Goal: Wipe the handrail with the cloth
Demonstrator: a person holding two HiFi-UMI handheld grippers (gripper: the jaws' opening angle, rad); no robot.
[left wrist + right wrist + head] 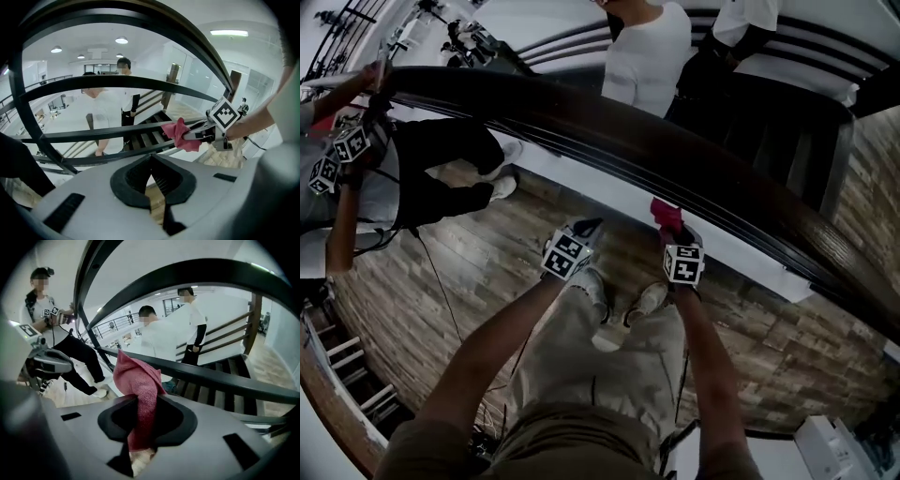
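Note:
The dark wooden handrail (609,131) curves across the head view from upper left to right. My right gripper (670,223) (140,427) is shut on a red cloth (666,212) (138,380), which sticks up out of the jaws just on my side of the rail, over the white ledge. The cloth (180,136) and right gripper (206,133) also show in the left gripper view, by the black metal bars (117,133). My left gripper (587,229) (152,173) is beside it to the left, shut on nothing and short of the rail.
Another person (347,150) at the far left holds marker-cube grippers at the rail. Two people (647,47) stand on the stairs beyond it. A white ledge (741,253) runs under the railing. Wood floor (469,272) with a cable lies under my feet.

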